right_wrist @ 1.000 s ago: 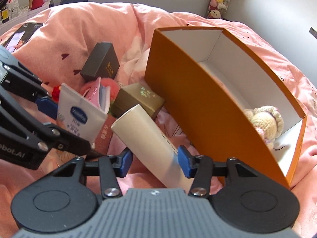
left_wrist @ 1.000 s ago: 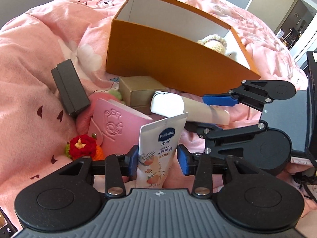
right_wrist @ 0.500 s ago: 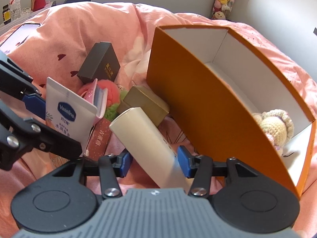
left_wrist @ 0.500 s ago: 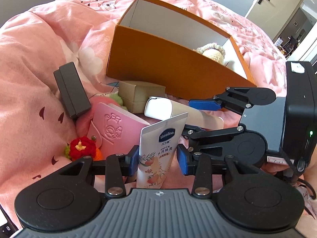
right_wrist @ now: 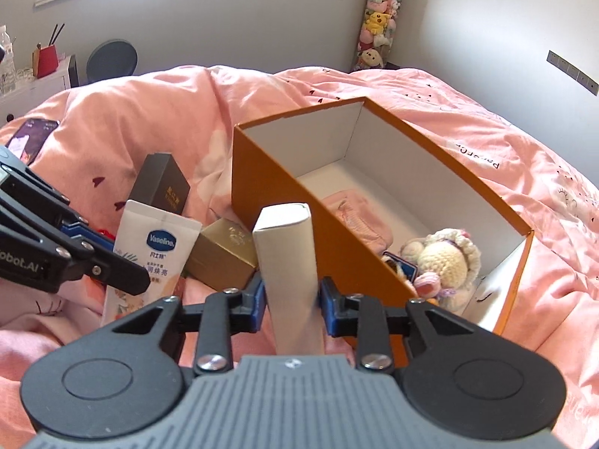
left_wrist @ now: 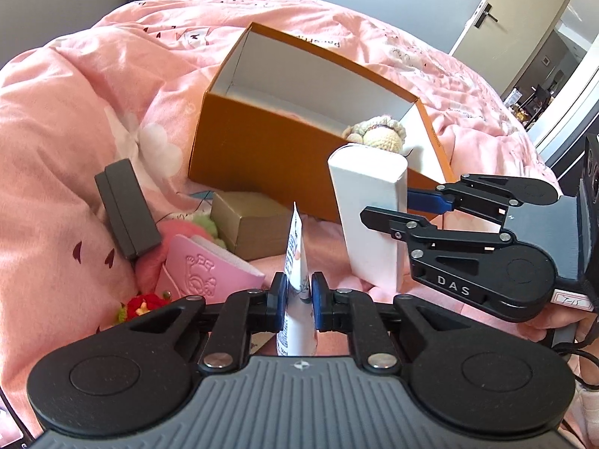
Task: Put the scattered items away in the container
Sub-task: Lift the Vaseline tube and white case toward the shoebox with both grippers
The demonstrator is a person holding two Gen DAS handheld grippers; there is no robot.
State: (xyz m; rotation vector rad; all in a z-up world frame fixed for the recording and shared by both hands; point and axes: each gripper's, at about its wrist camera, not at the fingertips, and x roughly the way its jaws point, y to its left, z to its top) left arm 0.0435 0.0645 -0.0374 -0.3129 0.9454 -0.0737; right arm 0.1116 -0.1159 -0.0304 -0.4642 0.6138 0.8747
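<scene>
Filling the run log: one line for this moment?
left gripper: shut on tube | right gripper: shut on carton | box: holds doll

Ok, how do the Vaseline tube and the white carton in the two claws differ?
The Vaseline tube is a flat, printed tube squeezed thin in the left claw; the white carton is a plain, thicker box that keeps the right claw wider. Both are gripped, standing up, and not yet in the orange box.
</scene>
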